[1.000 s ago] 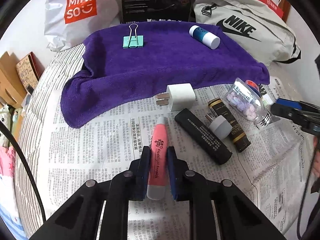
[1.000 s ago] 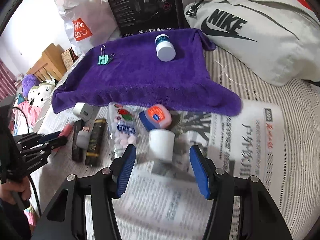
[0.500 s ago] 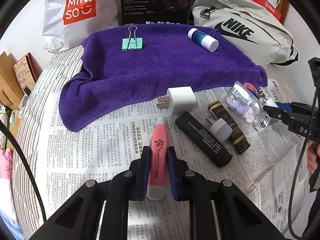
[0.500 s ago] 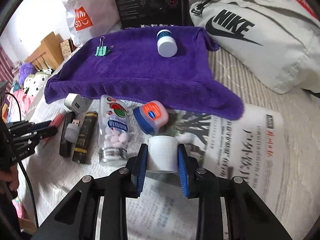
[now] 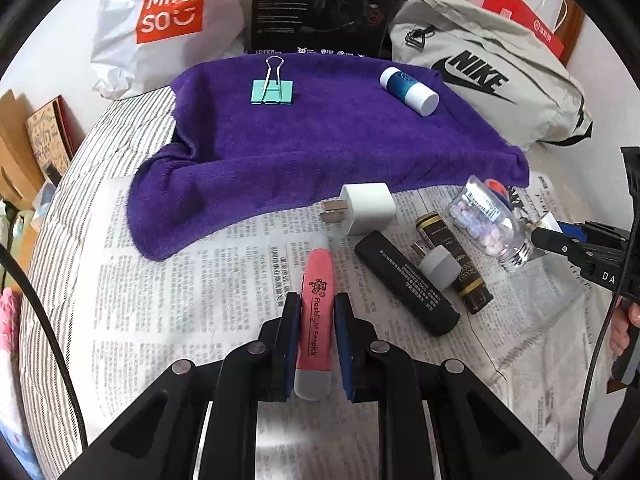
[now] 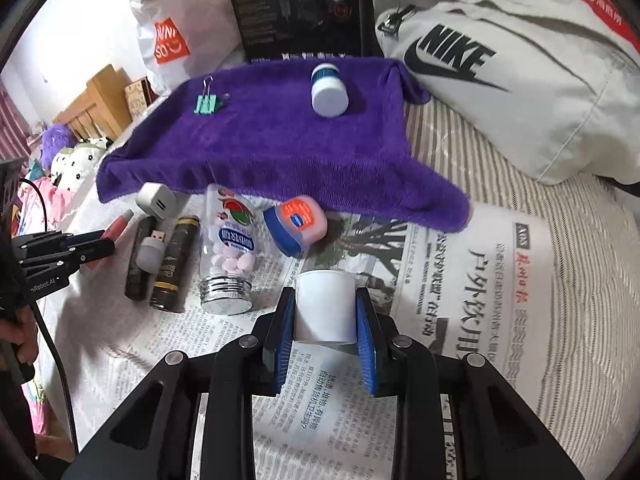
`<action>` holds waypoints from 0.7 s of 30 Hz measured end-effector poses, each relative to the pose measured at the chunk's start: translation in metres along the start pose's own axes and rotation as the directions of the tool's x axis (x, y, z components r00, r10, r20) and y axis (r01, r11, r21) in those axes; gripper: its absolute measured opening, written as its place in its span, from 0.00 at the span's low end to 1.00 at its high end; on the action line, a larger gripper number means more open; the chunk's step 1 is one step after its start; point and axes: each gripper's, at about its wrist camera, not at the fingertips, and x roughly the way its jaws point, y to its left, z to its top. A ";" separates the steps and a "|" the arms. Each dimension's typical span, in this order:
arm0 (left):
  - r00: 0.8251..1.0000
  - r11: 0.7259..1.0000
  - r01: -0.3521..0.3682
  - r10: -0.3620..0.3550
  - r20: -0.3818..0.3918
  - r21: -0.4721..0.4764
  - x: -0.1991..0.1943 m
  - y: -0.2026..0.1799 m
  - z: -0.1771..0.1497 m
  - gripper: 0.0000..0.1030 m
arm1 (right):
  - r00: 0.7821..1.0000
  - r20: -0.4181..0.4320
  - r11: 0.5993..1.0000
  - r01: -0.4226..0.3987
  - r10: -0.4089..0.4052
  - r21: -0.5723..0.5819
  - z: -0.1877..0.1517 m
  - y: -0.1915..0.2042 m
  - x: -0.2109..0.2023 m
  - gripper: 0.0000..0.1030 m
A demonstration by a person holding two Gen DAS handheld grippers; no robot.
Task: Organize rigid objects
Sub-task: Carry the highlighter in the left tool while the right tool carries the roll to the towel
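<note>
My left gripper [image 5: 317, 308] is shut on a pink tube [image 5: 316, 312] that lies lengthwise between its fingers over the newspaper [image 5: 192, 292]. My right gripper [image 6: 325, 304] is shut on a white cylindrical cap or jar [image 6: 325, 311], lifted a little above the paper. On the purple towel [image 5: 320, 144] rest a teal binder clip [image 5: 273, 90] and a blue-and-white bottle [image 5: 409, 91]. Loose on the newspaper lie a white charger [image 5: 367, 208], a black tube [image 5: 406, 282], a dark gold-trimmed tube [image 5: 454, 258], a grey USB plug [image 5: 437, 266], a clear pill bottle [image 6: 230, 252] and a small blue-lidded jar [image 6: 295, 226].
A white shopping bag [image 5: 164, 20], a black box [image 5: 324, 4] and a grey Nike bag [image 5: 480, 76] line the back behind the towel. Everything sits on a striped bed cover [image 6: 560, 240]. Cardboard items [image 5: 24, 148] stand at the far left.
My right gripper moved forward and shut on the white cap, then raised it slightly. The left gripper kept its hold on the pink tube and barely moved.
</note>
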 end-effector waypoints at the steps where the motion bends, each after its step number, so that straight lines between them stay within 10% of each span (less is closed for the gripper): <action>1: 1.000 1.000 -0.001 0.001 0.003 -0.002 -0.003 0.001 0.000 0.16 | 1.000 0.007 1.000 -0.005 0.005 0.008 0.001 -0.002 -0.003 0.28; 21: 0.995 0.999 0.050 -0.048 0.088 -0.022 -0.022 0.024 0.069 0.16 | 0.997 0.052 0.997 -0.056 0.059 -0.054 0.076 0.002 0.004 0.28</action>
